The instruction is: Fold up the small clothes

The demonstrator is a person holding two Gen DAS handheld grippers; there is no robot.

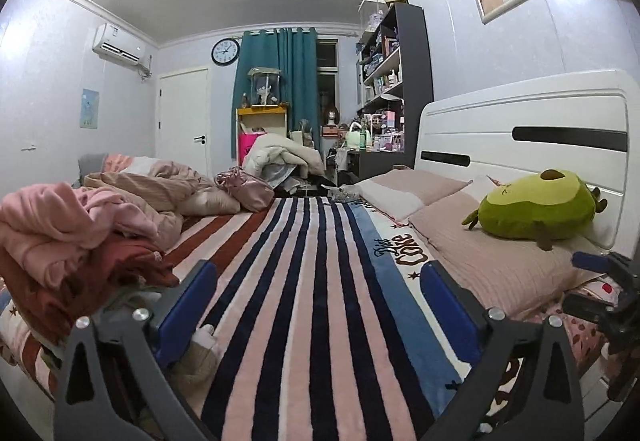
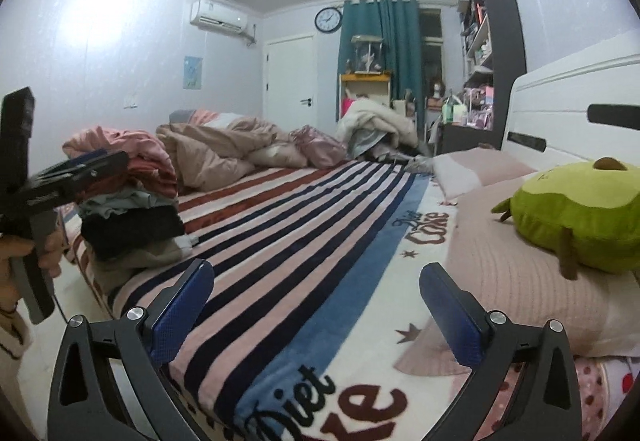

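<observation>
Both grippers hover low over the striped blanket [image 1: 304, 281] with nothing between their blue pads. The left gripper [image 1: 320, 305] stands spread wide and empty, and the right gripper [image 2: 316, 305] is likewise fully parted over bare blanket.

The task's thing, the pile of clothes [image 2: 132, 201], sits at the near edge of the blanket, on the side away from the pillows [image 2: 520, 281]. In the right wrist view it shows as a stack: pink and red garments on top, grey and dark ones beneath. In the left wrist view the same heap [image 1: 80, 241] lies just to the left of that gripper's left finger, apparently close, though the fisheye bends the edge and contact cannot be judged.

The relation that counts: the pile lies to the left of both sets of jaws, not ahead of them. The left gripper is plainly the nearer one; seen from the right wrist, it is in front of the pile, held in a hand [image 2: 16, 253]. The stack runs roughly along the blanket's edge, so a leftward swing would likely bring the top pink garment within reach.
</observation>
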